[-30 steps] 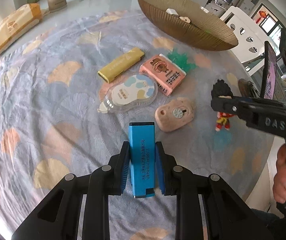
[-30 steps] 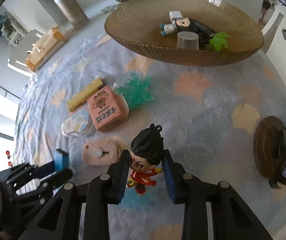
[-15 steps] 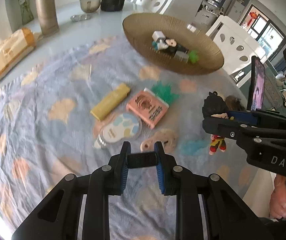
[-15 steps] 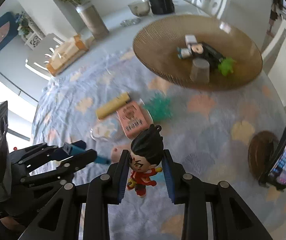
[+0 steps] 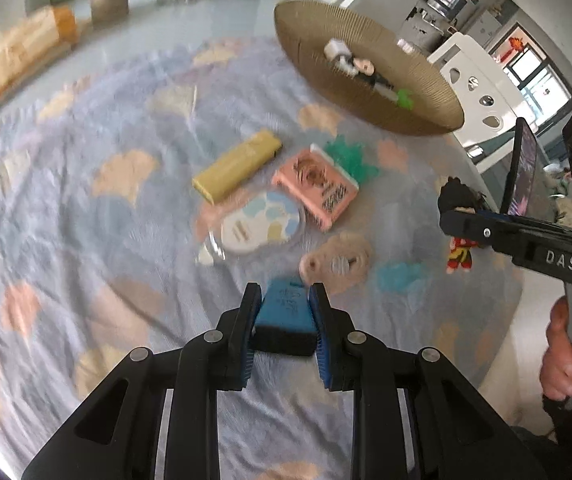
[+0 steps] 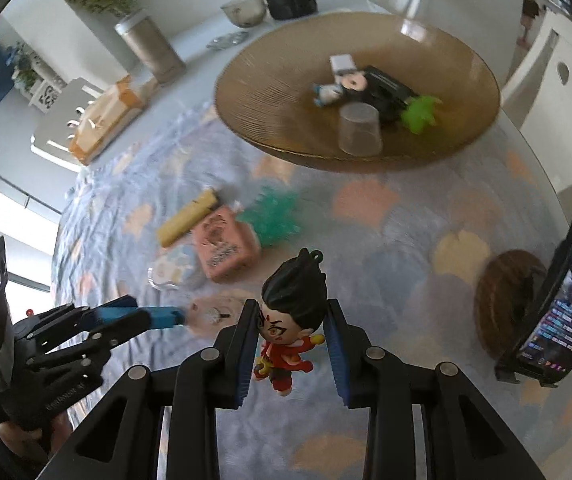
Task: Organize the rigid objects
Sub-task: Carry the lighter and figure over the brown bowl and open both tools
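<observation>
**A:** So why are both things off the cloth at once?

**B:** My guess is they are bound for the wide ribbed brown bowl (image 6: 462, 60) at twelve o'clock, which already holds small items. The left hand-held gripper (image 5: 284, 322) is clamped on a flat blue rectangular plastic block (image 5: 286, 308); the right hand-held gripper (image 6: 290, 340) pinches a black-haired, red-suited toy figurine (image 6: 292, 320) by the head, feet hanging free.

**A:** Which way does the block point?

**B:** Its long axis runs forward along the fingers, toward twelve o'clock in the left wrist view, far end past the fingertips and roughly level. The figurine stands upright, hair loop at twelve, face turned to the camera.

**A:** And the rest?

**B:** The yellow bar-shaped plastic case (image 5: 235, 166), the pink rectangular box (image 5: 318, 188) and the round pale tape dispenser (image 5: 259, 228) lie on the counter's blue patterned cloth (image 5: 85, 220), around eleven to one o'clock beyond the block.
</observation>
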The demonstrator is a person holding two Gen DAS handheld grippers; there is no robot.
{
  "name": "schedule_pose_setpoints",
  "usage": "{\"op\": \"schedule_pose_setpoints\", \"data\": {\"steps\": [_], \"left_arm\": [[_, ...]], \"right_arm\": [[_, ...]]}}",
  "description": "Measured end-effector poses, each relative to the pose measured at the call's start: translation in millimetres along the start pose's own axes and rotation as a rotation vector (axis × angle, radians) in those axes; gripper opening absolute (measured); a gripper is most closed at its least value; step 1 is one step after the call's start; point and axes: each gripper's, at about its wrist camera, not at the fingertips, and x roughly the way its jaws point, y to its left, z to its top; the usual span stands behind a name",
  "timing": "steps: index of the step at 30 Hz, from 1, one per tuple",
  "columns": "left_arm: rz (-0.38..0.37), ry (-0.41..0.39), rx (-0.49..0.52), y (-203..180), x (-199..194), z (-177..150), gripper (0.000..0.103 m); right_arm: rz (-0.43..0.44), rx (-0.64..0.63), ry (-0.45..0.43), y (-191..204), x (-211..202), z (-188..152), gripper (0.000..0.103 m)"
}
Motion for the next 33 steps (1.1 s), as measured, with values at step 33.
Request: {"op": "schedule_pose_setpoints", "data": {"steps": [33], "left_arm": [[-0.01, -0.379, 0.203, -106.7, -75.8, 168.4, 0.021]], "right_arm": [[-0.092, 0.021, -0.323, 20.7, -83.6, 106.3, 0.032]]}}
